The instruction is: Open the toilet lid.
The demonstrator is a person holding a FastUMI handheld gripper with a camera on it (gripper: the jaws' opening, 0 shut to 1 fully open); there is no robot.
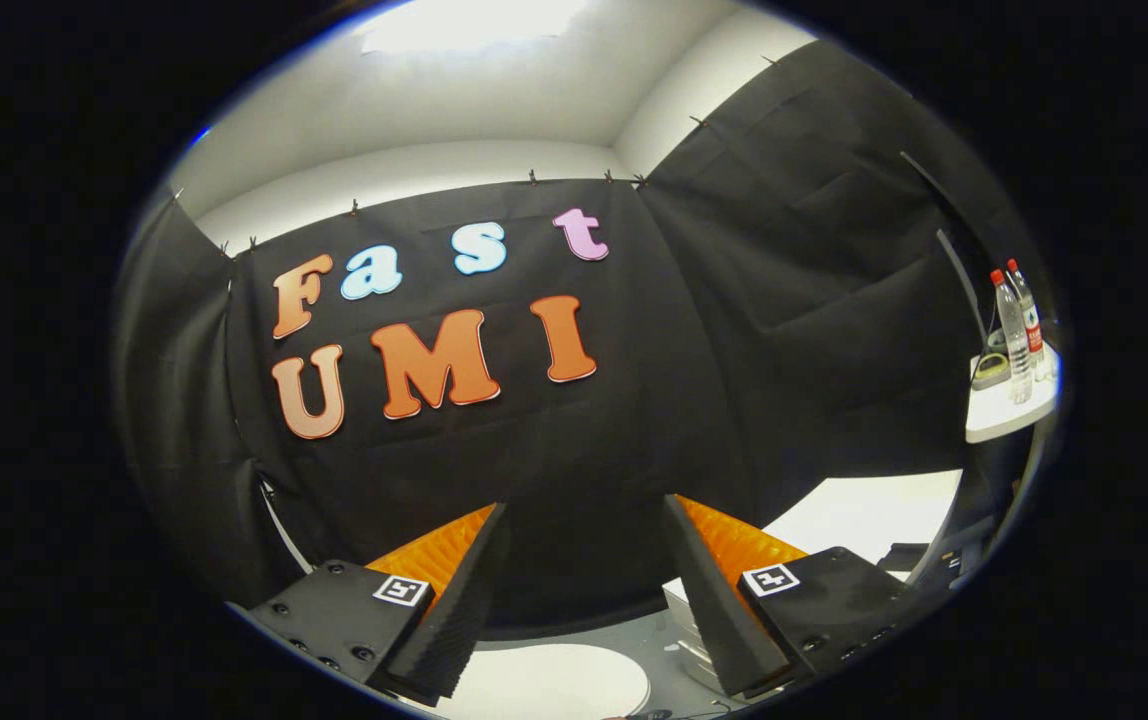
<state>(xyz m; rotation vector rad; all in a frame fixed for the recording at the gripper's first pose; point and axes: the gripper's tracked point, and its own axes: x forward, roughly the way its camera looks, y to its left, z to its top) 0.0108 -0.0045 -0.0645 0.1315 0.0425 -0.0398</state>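
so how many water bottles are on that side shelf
2: both bottles stand side by side on the white shelf off beyond the open gripper, one nearer, one just behind it.

white toilet lid, low between jaws

Cloth-walled booth, white room beyond.

Just the gripper, up close

Two wedge-shaped fingers with ribbed faces, bolted onto flat dark mounting blocks. Small square black-and-white marker stuck on top of each block, handful of round screw heads along the left one. Spread wide apart, nothing between them.
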